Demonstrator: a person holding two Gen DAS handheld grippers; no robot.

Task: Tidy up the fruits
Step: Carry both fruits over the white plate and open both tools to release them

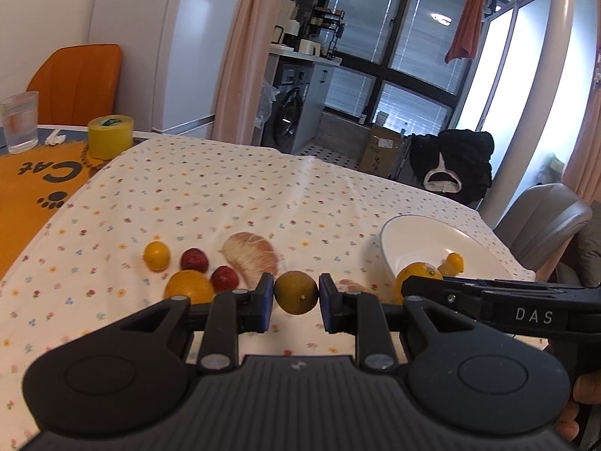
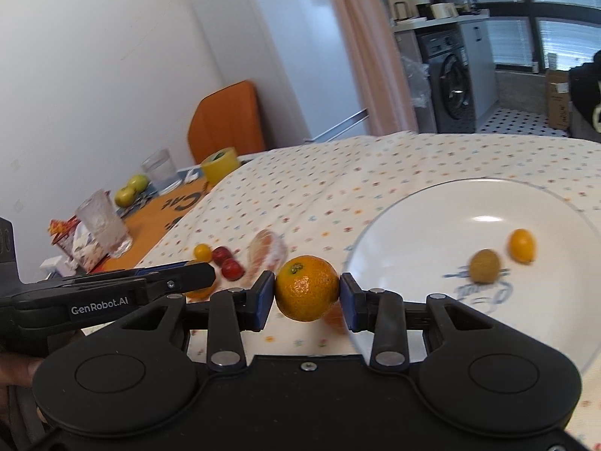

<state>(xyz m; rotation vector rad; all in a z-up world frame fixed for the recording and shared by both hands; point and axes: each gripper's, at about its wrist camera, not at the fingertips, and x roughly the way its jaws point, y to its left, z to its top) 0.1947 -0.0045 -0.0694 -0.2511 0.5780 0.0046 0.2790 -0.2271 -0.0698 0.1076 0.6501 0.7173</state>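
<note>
Both grippers pinching fruit above the floral tablecloth (image 1: 233,188).

Left gripper (image 1: 296,295): blue pads pressed on a greenish-brown round fruit (image 1: 296,292), held clear of the cloth. Right gripper (image 2: 307,288): pads clamped on a mandarin (image 2: 307,288), green stem scar facing up, at the near left rim of the white plate (image 2: 413,225). Plate holds a yellow kumquat (image 2: 522,245) and a brownish round fruit (image 2: 485,265), just beside each other, not touching. On the cloth to the left: peeled pomelo segment (image 1: 251,259), two red fruits (image 1: 194,259), one yellow kumquat (image 1: 156,255), an orange (image 1: 188,286) nearest the left gripper. Far left: yellow tape roll (image 1: 110,137), drinking glass (image 1: 19,121), orange chair (image 1: 77,82).
</note>
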